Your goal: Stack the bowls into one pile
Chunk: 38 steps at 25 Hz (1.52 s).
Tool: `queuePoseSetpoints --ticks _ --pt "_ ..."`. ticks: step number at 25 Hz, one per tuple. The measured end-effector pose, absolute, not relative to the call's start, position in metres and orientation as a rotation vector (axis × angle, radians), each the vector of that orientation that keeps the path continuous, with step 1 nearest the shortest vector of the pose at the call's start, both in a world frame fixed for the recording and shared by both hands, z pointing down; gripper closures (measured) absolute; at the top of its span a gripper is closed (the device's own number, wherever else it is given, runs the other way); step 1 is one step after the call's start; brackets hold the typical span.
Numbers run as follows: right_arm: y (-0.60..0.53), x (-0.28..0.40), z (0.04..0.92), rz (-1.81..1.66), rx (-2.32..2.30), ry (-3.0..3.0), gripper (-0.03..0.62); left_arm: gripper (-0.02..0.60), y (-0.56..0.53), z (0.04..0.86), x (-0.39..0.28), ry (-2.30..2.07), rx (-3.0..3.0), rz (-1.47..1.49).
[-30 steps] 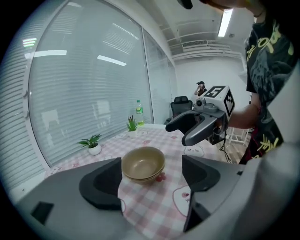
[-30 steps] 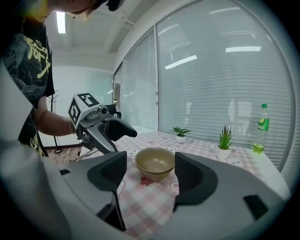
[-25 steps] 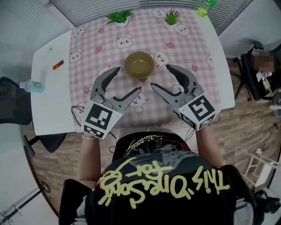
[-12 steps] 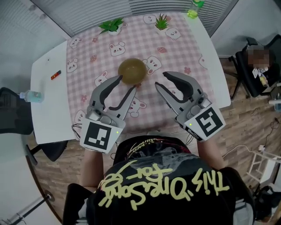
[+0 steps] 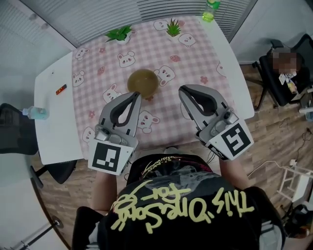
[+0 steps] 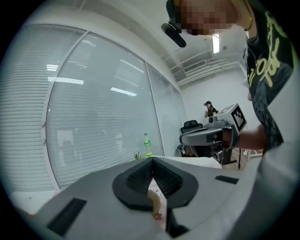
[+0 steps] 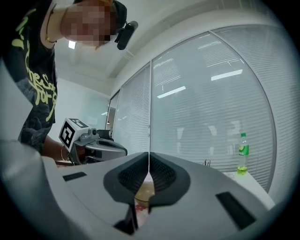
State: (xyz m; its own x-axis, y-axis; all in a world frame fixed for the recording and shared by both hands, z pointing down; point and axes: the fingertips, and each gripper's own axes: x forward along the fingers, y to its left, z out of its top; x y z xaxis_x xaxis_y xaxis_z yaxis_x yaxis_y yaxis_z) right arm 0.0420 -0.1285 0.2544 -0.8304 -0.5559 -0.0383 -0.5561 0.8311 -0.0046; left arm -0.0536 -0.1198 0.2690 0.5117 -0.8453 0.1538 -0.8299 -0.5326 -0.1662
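Yellow brush lettering runs across the person's black shirt; it shows upside down, and only "This" at its start reads surely. Each tool carries a cube with a black-and-white square marker, no words on it. The green bottle at the bench's far right corner has a label too small to read.

The left tool and right tool have just been closing, and both now have their jaws pressed together with nothing between them. They are held over the near half of the bench, well apart.

The olive-yellow bowl sits mid-bench on the pink checked cloth (printed with bears), just beyond the left tool's tips and untouched; how many bowls nest there cannot be told. Two small potted plants stand at the far edge, a red-and-black stick lies near the left edge, and a clear bottle is right by that edge.
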Motion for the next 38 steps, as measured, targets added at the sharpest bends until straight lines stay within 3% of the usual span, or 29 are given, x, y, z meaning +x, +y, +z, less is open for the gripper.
queuePoseSetpoints --ticks 38 --pt "-0.122 0.048 0.258 0.013 -0.925 2.991 0.591 0.586 -0.119 0.257 -0.018 1.329 -2.716 -0.306"
